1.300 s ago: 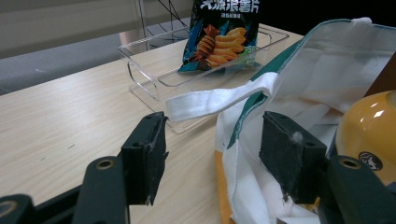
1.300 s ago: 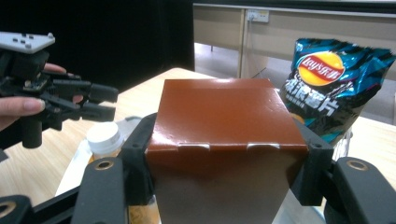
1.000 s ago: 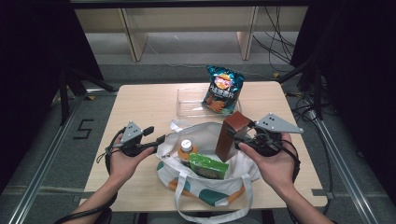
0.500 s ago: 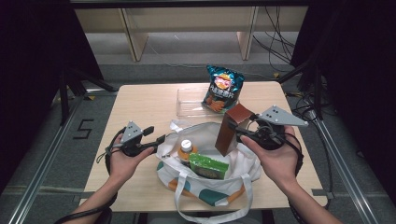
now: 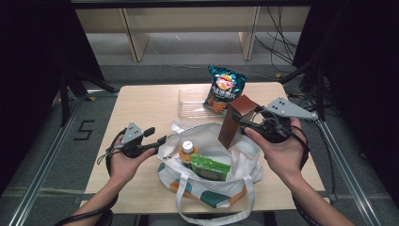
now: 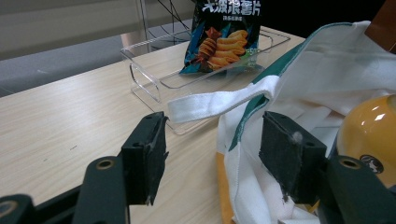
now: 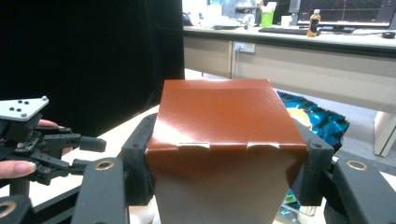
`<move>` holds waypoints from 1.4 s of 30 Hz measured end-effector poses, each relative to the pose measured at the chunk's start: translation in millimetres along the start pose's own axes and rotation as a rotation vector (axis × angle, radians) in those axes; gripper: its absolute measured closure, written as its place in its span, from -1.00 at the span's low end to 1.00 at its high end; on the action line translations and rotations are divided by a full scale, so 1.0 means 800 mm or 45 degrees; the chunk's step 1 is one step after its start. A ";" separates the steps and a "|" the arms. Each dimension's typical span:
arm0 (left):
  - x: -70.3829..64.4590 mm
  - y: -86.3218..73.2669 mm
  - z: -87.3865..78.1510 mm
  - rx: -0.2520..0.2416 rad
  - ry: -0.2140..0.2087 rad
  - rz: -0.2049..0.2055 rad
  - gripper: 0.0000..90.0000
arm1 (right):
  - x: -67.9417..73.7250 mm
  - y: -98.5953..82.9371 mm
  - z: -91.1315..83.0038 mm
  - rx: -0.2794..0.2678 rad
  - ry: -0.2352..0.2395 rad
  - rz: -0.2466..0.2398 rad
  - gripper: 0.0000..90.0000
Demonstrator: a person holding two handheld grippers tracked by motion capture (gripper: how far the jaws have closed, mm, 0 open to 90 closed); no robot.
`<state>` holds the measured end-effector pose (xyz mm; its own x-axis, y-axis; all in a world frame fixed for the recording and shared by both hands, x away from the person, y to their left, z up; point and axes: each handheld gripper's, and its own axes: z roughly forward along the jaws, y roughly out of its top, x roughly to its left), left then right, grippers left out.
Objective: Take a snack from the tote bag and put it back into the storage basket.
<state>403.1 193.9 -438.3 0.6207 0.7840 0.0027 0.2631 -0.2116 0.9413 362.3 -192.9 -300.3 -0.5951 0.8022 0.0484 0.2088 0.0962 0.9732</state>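
The right gripper (image 5: 239, 126) is clamped on the brown carton (image 5: 236, 120), one jaw pressed to each side of it near its top, as the right gripper view shows (image 7: 219, 154); the left gripper (image 5: 157, 142) has its jaws apart, straddling the rim of the white tote bag (image 5: 244, 157) without pinching it, with the bag's strap (image 6: 219, 100) lying across the gap. The carton now hangs tilted above the far right part of the bag's mouth, higher and more leaned over than a second ago, when it stood nearly upright and deeper in the opening; the right hand (image 5: 282, 150) has risen and drawn slightly away from the bag. I judge that the carton is being lifted out, and that it has almost cleared the rim. Inside the bag lie an orange-capped bottle (image 5: 187, 150) and a green packet (image 5: 209, 167). Beyond the bag, a clear plastic tray (image 5: 188, 106) rests on the table (image 5: 141, 103), with a blue chip bag (image 5: 225, 87) propped in it, probably where the carton goes next.
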 end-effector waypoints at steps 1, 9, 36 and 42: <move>0.000 0.000 0.000 0.000 0.000 0.002 -0.11 | -0.002 0.002 0.000 -0.012 0.000 -0.022 -0.13; -0.001 0.000 0.000 0.002 0.001 -0.006 -0.11 | -0.006 0.013 0.002 -0.022 -0.015 0.001 -0.13; 0.000 0.000 0.000 0.000 -0.002 -0.003 -0.11 | -0.027 0.041 0.015 -0.076 -0.089 -0.014 -0.13; 0.000 0.000 0.000 0.000 -0.003 0.004 -0.11 | -0.035 0.042 0.021 -0.075 -0.117 -0.014 -0.13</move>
<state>403.3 193.9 -438.4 0.6234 0.7819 0.0049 0.2613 -0.2143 0.9412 398.9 -202.1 -272.7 -0.5225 0.8524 0.0194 0.1552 0.0727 0.9852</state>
